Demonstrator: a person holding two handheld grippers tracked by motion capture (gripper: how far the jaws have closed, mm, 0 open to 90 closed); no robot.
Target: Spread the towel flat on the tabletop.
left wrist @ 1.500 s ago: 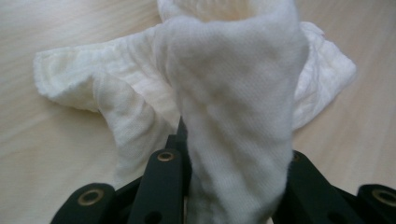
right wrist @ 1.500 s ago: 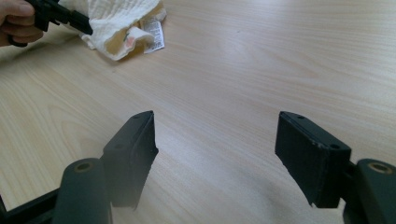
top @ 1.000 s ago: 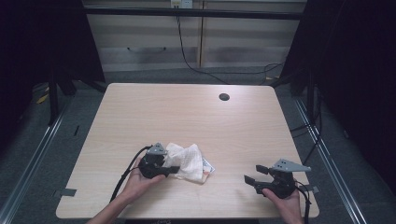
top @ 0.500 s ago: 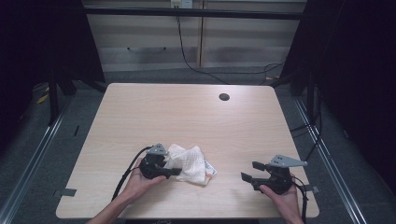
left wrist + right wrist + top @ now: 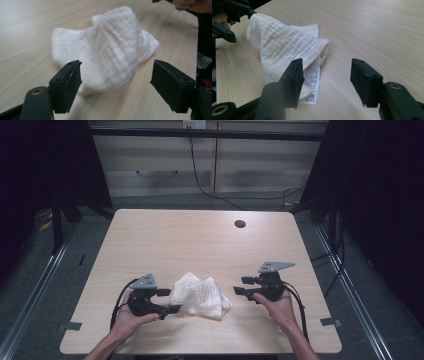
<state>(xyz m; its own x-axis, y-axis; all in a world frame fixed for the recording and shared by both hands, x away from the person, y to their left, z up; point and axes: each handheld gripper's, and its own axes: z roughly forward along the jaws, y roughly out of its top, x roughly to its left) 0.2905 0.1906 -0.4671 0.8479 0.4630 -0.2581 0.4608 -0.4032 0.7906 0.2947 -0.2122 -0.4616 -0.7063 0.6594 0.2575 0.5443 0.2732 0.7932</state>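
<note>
A crumpled white cloth lies on the table between two grippers. The left gripper, jaws just opened, and the right gripper, jaws narrowing, both stand spread, pinching nothing.

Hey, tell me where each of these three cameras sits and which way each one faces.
High view: above the table's near edge, facing forward and down; both forearms, left claw, right claw.
Left gripper view: rides the left claw, faces the white cloth; its black open jaws.
Right gripper view: rides the right claw, faces the cloth's care label; its open jaws.
Shared: the cloth.
</note>
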